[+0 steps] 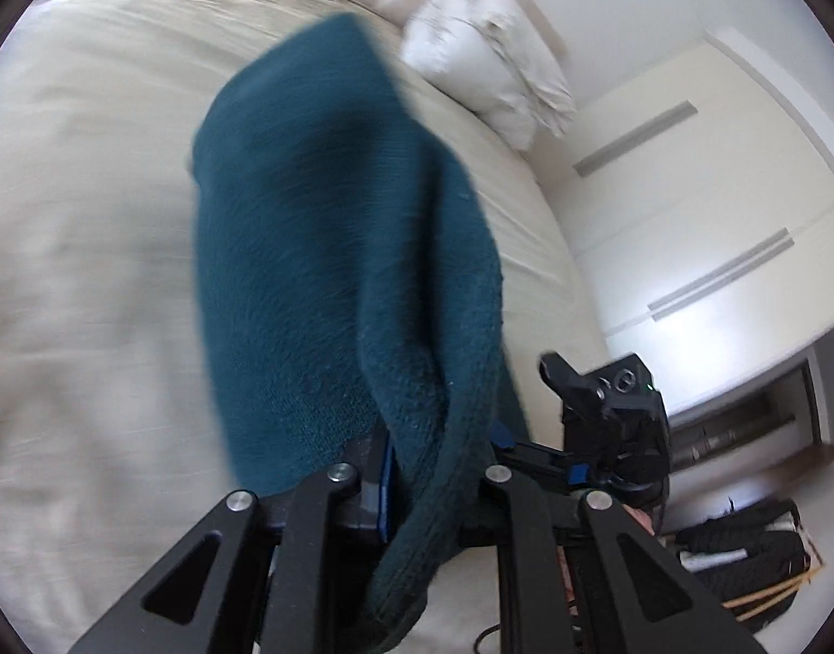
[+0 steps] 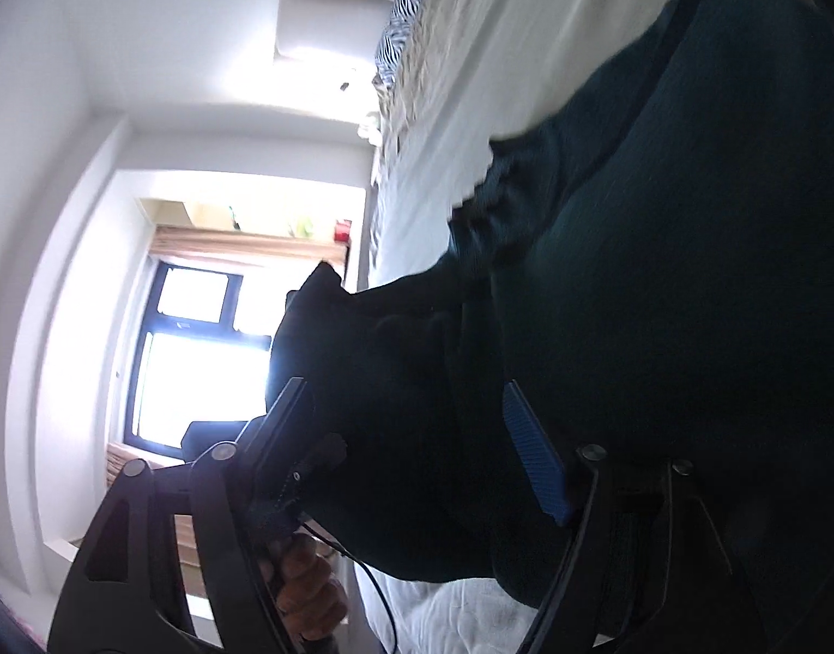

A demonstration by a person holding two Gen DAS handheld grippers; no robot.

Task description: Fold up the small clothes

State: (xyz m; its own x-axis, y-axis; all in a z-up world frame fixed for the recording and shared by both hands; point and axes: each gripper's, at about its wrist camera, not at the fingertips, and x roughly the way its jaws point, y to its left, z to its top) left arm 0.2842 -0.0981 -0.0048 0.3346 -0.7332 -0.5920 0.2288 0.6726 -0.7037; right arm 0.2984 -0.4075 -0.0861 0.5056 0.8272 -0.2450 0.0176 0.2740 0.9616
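Observation:
A dark teal knit garment (image 1: 319, 229) hangs over the beige bed (image 1: 79, 218). My left gripper (image 1: 436, 468) is shut on a bunched edge of it, with cloth draped down between the fingers. My right gripper (image 1: 613, 425) shows at the right of the left wrist view, close to the same edge. In the right wrist view the garment (image 2: 662, 300) fills the right side, dark against the light. My right gripper (image 2: 417, 436) has cloth bunched between its fingers, with one blue pad (image 2: 534, 452) showing, and appears shut on it.
A white pillow (image 1: 488, 54) lies at the head of the bed. White wardrobe doors (image 1: 689, 218) stand to the right, with dark bags (image 1: 744, 561) on the floor. A bright window (image 2: 199, 354) lies beyond the bed.

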